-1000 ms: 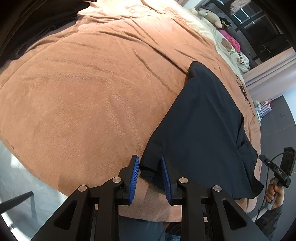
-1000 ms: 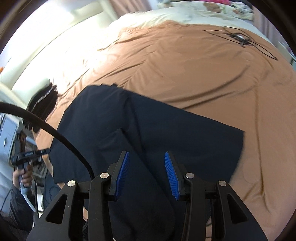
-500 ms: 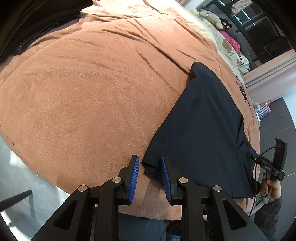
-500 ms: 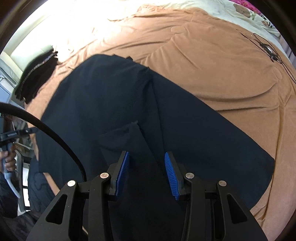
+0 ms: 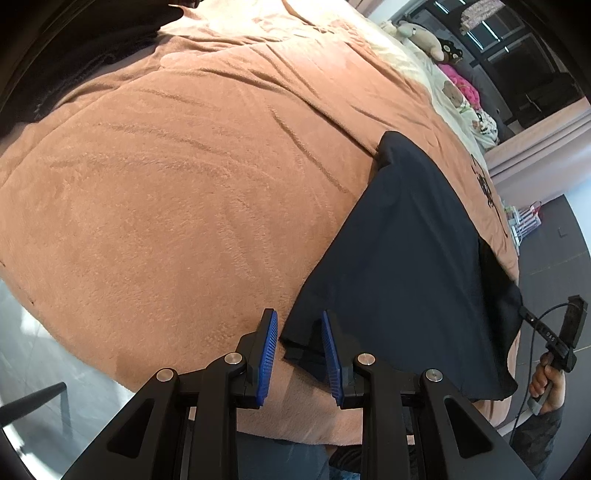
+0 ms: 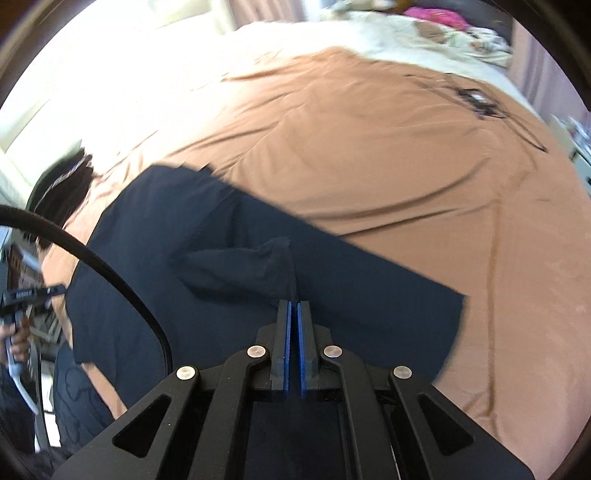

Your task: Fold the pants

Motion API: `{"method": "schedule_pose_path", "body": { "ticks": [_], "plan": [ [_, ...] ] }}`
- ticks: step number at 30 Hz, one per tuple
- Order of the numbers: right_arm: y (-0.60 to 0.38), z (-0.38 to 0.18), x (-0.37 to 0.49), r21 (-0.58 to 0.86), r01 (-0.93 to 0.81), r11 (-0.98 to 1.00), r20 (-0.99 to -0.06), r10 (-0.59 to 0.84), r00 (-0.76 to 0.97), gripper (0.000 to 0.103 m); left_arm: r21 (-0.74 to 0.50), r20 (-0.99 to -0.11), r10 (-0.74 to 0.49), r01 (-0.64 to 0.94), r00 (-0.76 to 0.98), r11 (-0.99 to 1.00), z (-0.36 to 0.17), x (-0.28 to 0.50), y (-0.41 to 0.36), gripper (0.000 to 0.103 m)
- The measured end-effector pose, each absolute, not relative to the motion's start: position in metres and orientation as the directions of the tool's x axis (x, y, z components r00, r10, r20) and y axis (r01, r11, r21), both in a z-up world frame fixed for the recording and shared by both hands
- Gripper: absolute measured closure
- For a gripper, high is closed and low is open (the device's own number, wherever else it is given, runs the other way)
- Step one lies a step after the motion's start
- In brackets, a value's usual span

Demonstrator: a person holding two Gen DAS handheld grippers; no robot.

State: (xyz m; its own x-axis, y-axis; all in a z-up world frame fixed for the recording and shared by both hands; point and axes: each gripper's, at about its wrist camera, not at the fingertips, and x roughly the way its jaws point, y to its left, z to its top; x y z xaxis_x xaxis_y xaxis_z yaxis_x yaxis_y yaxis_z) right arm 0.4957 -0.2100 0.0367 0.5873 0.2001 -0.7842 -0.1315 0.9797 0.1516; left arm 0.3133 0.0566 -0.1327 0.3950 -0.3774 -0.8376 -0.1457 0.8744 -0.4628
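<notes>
pants: right wrist view smeared by motion; far hem and right edge soft, seams not readable.
pants near edge: runs under the right gripper body, cut off there; how much cloth sits between the closed jaws cannot be told.
pants corner, left view: partly hidden behind the right blue pad; contact with pads unclear.
dark heap: blurred, item not identifiable.
cable cluster on bed: too blurred to identify.
plush toys: small, at the rim, detail unreadable.
bed: near edge cut by gripper frame.
</notes>
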Motion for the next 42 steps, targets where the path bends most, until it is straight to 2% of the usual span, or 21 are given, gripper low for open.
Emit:
{"method": "schedule_pose_path", "body": {
  "ticks": [8,18,23,25,31,33,35,40,42],
  "plan": [
    [-0.250,0.037,0.470,0.177,0.050,0.983,-0.758,0.104,0.644,0.103,-0.454,-0.842,-0.376,-0.135,0.386,0.880,-0.133,0.318,0.049,0.076],
    [-0.249,0.026,0.465,0.153,0.170,0.974,-0.773,0.011,0.634,0.103,-0.448,-0.848,-0.372,-0.134,0.377,0.884,-0.134,0.318,0.051,0.076],
    [-0.251,0.011,0.476,0.221,0.162,0.962,-0.809,0.087,0.582,0.103,-0.447,-0.852,-0.380,-0.123,0.361,0.886,-0.139,0.318,0.047,0.076],
    [-0.252,0.014,0.477,0.260,0.156,0.953,-0.795,0.119,0.595,0.102,-0.450,-0.850,-0.382,-0.122,0.361,0.885,-0.140,0.319,0.047,0.076],
    [-0.249,0.020,0.490,0.252,0.134,0.959,-0.793,0.125,0.596,0.096,-0.449,-0.850,-0.380,-0.124,0.364,0.885,-0.139,0.320,0.047,0.076],
    [-0.253,0.016,0.499,0.260,0.136,0.956,-0.798,0.134,0.587,0.087,-0.452,-0.849,-0.381,-0.128,0.367,0.883,-0.139,0.321,0.047,0.076],
    [-0.255,0.013,0.504,0.290,0.133,0.948,-0.793,0.160,0.588,0.057,-0.453,-0.848,-0.381,-0.130,0.369,0.882,-0.138,0.321,0.047,0.076],
    [-0.266,-0.002,0.522,0.328,0.133,0.935,-0.786,0.192,0.588,0.056,-0.447,-0.851,-0.375,-0.134,0.366,0.884,-0.140,0.323,0.047,0.076],
    [-0.272,-0.009,0.531,0.316,0.155,0.936,-0.802,0.176,0.570,0.064,-0.445,-0.853,-0.373,-0.137,0.365,0.885,-0.140,0.325,0.047,0.076]
  ]
}}
